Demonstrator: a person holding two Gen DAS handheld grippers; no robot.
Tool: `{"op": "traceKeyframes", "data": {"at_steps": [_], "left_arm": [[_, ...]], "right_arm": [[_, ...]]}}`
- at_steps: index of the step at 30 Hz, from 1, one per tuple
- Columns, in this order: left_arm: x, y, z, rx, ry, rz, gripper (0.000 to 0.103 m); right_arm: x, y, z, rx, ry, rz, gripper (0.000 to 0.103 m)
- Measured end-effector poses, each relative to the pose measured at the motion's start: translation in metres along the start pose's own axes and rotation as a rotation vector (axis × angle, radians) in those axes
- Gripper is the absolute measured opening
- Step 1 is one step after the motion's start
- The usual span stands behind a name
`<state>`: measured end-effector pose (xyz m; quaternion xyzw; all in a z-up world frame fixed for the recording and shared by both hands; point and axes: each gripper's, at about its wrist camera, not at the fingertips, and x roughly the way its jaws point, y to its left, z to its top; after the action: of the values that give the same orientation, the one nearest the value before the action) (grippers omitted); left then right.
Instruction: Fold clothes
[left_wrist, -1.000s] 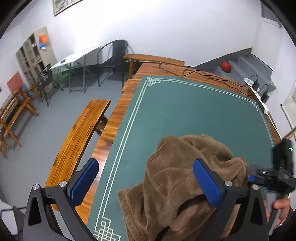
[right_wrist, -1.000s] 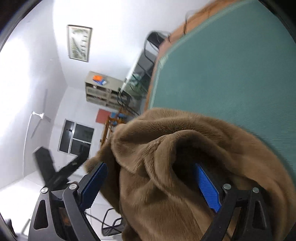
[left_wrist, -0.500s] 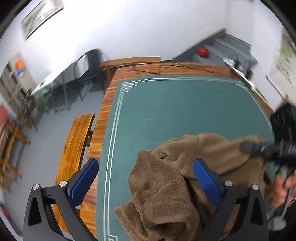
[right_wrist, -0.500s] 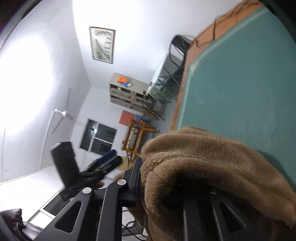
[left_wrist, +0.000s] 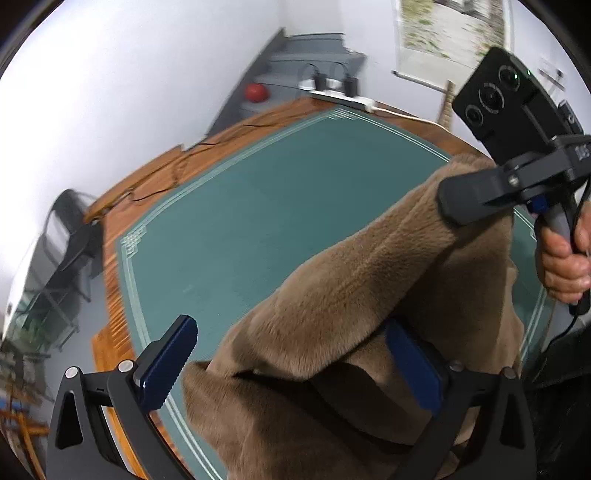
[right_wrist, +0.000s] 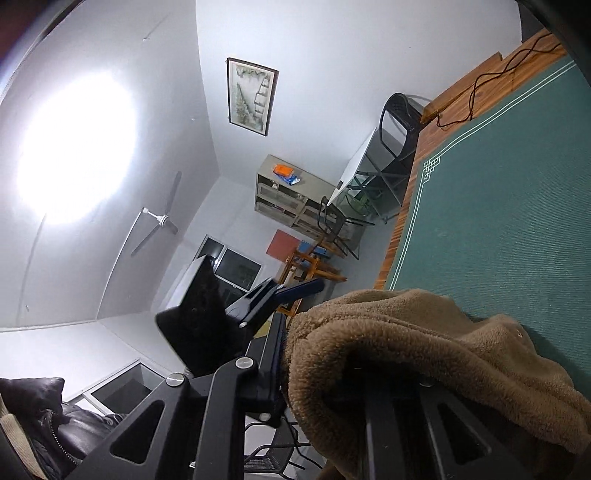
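Observation:
A brown fleece garment (left_wrist: 351, 314) hangs over the green table mat (left_wrist: 258, 221), pulled up toward the top right. My right gripper (left_wrist: 454, 206), held by a hand (left_wrist: 565, 258), is shut on the garment's upper edge. My left gripper (left_wrist: 288, 328) is open, and the cloth lies between its blue pads and covers the right one. In the right wrist view the garment (right_wrist: 406, 350) drapes over my right gripper (right_wrist: 317, 350) and hides one finger. The left gripper (right_wrist: 295, 290) shows just beyond, to the left.
The wooden table (left_wrist: 110, 280) carries the mat, with black cables (left_wrist: 177, 173) and a power strip (left_wrist: 347, 98) along its far edge. A red ball (left_wrist: 255, 91) sits on grey steps. Chairs (right_wrist: 399, 122), shelves (right_wrist: 291, 192) and a side table stand past the table's left side.
The right gripper closed on the garment and raised it off the mat. The left gripper rolled and shifted, so the cloth now stretches between its open fingers toward the right gripper.

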<state>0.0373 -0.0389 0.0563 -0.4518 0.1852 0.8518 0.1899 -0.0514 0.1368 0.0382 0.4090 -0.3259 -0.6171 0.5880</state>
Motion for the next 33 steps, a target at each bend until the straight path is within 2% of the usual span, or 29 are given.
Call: {"op": "traceKeyframes", "data": {"at_steps": [3,6,8,11,13,14,16,17,18,20,23,24,26,28,33], "left_arm": [[0.017,0.008,0.003,0.024,0.035,-0.058,0.093],[0.033,0.009,0.006,0.037,0.081,-0.092,0.073],[0.042,0.009,0.008,0.037,0.102,-0.114,0.045],[0.048,0.009,0.012,0.02,0.109,-0.115,0.022],[0.047,0.009,0.014,0.002,0.097,-0.108,0.019],[0.043,0.012,0.015,-0.016,0.082,-0.097,0.017],[0.034,0.022,0.015,-0.072,0.05,-0.058,0.016],[0.03,0.027,0.014,-0.102,0.034,-0.037,0.015],[0.024,0.033,0.013,-0.135,0.02,-0.024,0.015],[0.014,0.048,0.008,-0.207,-0.006,-0.005,0.015],[-0.004,0.059,0.002,-0.271,-0.043,0.027,0.015],[-0.011,0.06,0.001,-0.286,-0.058,0.035,0.015],[-0.023,0.064,0.0,-0.313,-0.084,0.049,0.015],[-0.033,0.069,0.0,-0.336,-0.105,0.059,0.015],[-0.055,0.079,0.001,-0.401,-0.15,0.073,0.015]], "right_arm": [[-0.007,0.002,-0.003,0.001,-0.005,0.001,0.02],[-0.01,0.005,-0.005,-0.011,0.001,0.002,0.02],[-0.009,0.008,-0.007,-0.022,0.007,-0.005,0.02],[-0.009,0.012,-0.009,-0.035,0.01,-0.04,0.021],[-0.014,0.012,-0.009,-0.046,-0.006,-0.088,0.023],[-0.017,0.013,-0.009,-0.051,-0.014,-0.113,0.029],[-0.028,0.014,-0.01,-0.067,-0.041,-0.173,0.049],[-0.035,0.014,-0.011,-0.077,-0.062,-0.202,0.069],[-0.046,0.016,-0.014,-0.09,-0.094,-0.236,0.079],[-0.078,0.015,-0.025,-0.099,-0.157,-0.3,0.079],[-0.116,0.004,-0.043,-0.049,-0.2,-0.39,0.079],[-0.127,-0.001,-0.051,-0.038,-0.192,-0.449,0.079],[-0.147,-0.013,-0.07,-0.019,-0.168,-0.58,0.079],[-0.157,-0.022,-0.091,-0.01,-0.113,-0.662,0.079],[-0.144,-0.032,-0.132,-0.052,0.059,-0.754,0.079]]}}
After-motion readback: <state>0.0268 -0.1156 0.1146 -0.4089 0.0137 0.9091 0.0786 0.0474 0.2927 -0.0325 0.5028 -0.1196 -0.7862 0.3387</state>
